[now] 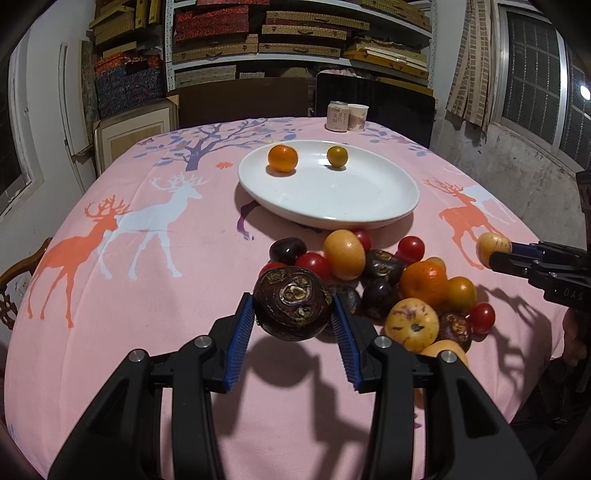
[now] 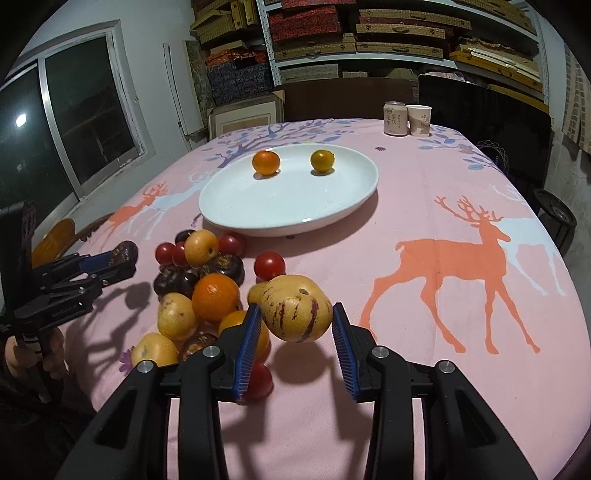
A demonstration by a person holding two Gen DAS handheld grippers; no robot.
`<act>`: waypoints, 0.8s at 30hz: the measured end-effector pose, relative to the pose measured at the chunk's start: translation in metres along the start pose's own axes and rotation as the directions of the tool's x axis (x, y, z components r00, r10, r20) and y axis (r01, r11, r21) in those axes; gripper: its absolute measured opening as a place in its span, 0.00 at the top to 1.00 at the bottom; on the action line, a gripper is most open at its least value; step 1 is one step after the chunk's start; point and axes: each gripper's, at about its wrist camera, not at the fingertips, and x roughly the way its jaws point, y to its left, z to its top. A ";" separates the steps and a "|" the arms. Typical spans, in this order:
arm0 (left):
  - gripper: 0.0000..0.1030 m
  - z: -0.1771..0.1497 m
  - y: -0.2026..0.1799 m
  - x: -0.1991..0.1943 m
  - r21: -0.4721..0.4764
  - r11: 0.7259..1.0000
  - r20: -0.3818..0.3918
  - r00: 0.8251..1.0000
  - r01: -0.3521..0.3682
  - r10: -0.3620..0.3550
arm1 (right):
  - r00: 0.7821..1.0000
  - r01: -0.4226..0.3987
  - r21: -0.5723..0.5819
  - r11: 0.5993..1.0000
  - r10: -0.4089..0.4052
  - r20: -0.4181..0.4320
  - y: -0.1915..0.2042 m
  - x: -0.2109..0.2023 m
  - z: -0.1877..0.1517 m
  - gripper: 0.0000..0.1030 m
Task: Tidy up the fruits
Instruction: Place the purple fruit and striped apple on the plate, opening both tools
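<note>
Left gripper [image 1: 293,314] clamped on a dark brown water chestnut [image 1: 293,302], blue ribbed pads [image 1: 242,332] pressed to both its sides, lifted clear of the pink deer-print tablecloth [image 1: 147,280] with a shadow beneath. Just right of it, a heap of fruit [image 1: 388,280] on the cloth: more dark water chestnuts, red cherry tomatoes, yellow-orange fruits, 1 bright orange mandarin [image 1: 423,284] near the middle. Beyond the heap, a white oval plate [image 1: 332,199] holding 2 fruits well apart along its far side, an orange mandarin [image 1: 282,158] at left and a smaller yellow-green citrus [image 1: 337,156] at right. At the table's far edge, a drink can [image 1: 337,115] and a paper cup [image 1: 358,117], side by side. Far right in the left wrist view, the other tool seen from the side with a pale fruit at its tips.

Right gripper [image 2: 297,317] closed on a pale yellow pepino melon [image 2: 295,310] with purple streaks, held above the cloth, shadow below, just right of the heap. Behind its left finger, partly hidden, 1 red tomato [image 2: 260,380] on the cloth. Shelves of stacked boxes [image 2: 354,33] along the back wall.
</note>
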 end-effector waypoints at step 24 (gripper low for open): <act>0.59 0.162 -0.003 0.162 0.024 0.999 -0.153 0.988 0.037 -0.033 | 0.994 0.019 0.068 0.997 -0.012 -0.104 -0.043 0.144 0.159 0.61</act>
